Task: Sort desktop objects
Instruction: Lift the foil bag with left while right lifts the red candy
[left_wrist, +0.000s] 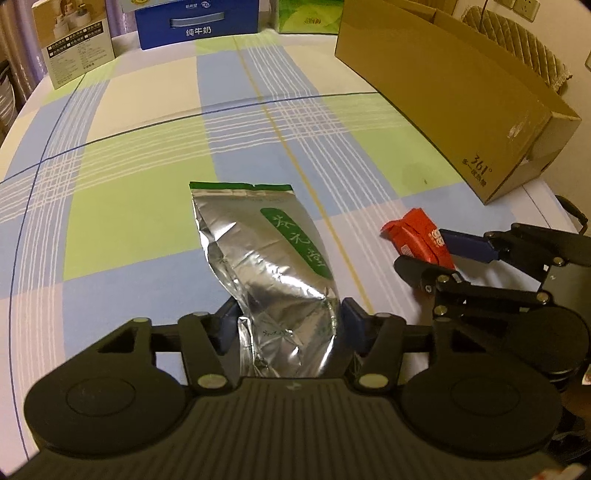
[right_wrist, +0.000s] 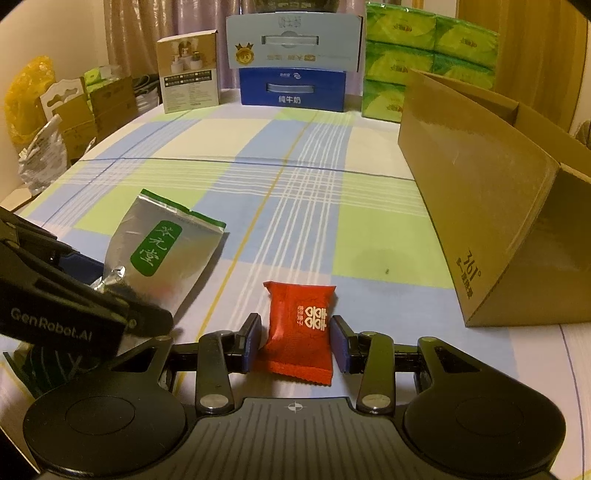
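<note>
The left gripper (left_wrist: 288, 317) pinches the crumpled lower end of a foil pouch (left_wrist: 266, 258); the pouch's bottom is hidden behind the gripper body. The right gripper (right_wrist: 295, 341) has its pads on either side of a red sachet (right_wrist: 301, 328) lying on the desk (right_wrist: 369, 240); whether they press it cannot be told. A cardboard box (right_wrist: 480, 206) stands right, its inside unseen.
</note>
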